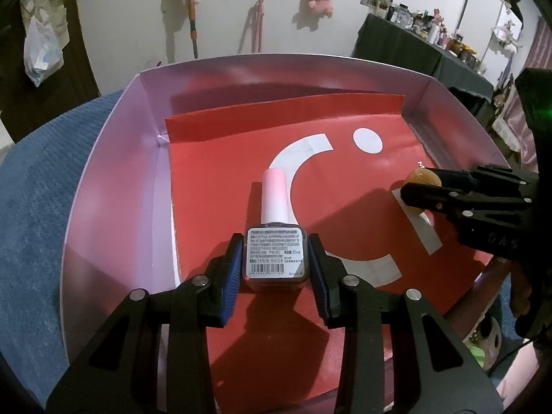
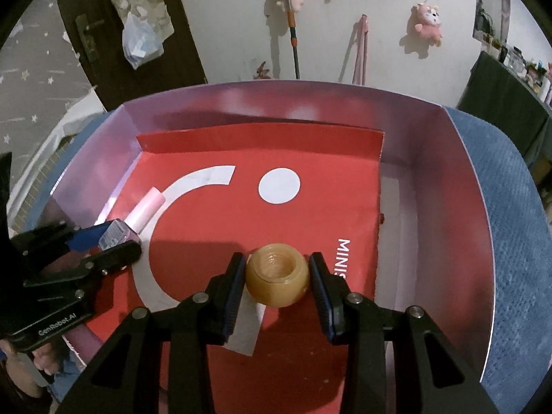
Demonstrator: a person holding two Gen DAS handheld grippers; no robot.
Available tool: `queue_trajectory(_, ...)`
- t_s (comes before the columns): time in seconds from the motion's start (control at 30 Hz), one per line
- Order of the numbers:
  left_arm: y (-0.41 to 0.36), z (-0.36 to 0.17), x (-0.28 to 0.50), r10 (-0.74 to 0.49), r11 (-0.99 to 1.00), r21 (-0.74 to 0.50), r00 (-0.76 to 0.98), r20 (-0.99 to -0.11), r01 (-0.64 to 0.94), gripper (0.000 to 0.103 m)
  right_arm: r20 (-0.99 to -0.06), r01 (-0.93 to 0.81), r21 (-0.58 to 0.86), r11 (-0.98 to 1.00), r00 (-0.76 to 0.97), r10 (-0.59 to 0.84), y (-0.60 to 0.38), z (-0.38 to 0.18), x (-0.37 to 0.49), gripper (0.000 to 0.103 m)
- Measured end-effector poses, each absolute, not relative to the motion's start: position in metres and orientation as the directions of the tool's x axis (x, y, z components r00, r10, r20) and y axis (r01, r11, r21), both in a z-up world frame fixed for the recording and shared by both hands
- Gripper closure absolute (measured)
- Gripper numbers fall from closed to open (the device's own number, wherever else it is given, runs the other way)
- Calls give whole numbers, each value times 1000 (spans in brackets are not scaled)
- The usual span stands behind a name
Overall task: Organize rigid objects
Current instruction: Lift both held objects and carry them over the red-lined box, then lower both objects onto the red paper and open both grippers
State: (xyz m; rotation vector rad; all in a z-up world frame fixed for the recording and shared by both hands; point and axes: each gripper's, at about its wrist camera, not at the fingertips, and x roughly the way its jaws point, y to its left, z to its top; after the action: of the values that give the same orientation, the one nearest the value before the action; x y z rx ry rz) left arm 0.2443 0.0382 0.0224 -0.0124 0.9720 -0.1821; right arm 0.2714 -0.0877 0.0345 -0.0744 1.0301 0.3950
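Gripping a nail polish bottle (image 1: 276, 257) by its glass body, pink cap toward 12 o'clock, the left claw (image 1: 276, 262) hangs over the red sheet (image 1: 220, 158) inside the pink box (image 1: 114, 158), while at its 3 o'clock the right claw (image 2: 277, 279) clamps a tan round jar (image 2: 277, 279).

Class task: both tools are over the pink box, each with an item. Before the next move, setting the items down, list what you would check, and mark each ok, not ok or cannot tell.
1. Left tool shut on the nail polish bottle, pads on both sides: ok.
2. Right tool shut on the tan round jar: ok.
3. Both items inside the walls of the pink box: ok.
4. Red sheet beneath both items bare: ok.
5. The tools apart from each other: ok.
6. Bottle or jar touching the sheet: cannot tell.
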Motion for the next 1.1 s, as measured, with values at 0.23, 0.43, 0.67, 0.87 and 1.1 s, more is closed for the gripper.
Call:
queue_trajectory(0.23, 37, 23, 246, -147, 986, -83, 540, -828, 142, 69, -853, -365, 95, 926, 450, 265, -85, 33, 271, 62)
queue_trajectory(0.43, 40, 23, 248, -165, 985, -109, 534, -829, 136, 69, -853, -362, 101, 926, 447, 268, -85, 34, 272, 62)
queue_trajectory(0.67, 40, 22, 248, -168, 984, -104, 539, -825, 147, 48, -852, -359, 114, 926, 444, 277, -87, 34, 273, 62)
queue_trajectory(0.87, 42, 22, 248, -197, 979, -137, 537, -820, 151, 39, -853, -360, 114, 926, 443, 277, -87, 35, 272, 62)
queue_trajectory(1.1, 34, 34, 237, -140, 986, -58, 596, -791, 156, 39, -845, -354, 146, 924, 441, 302, -91, 37, 271, 49)
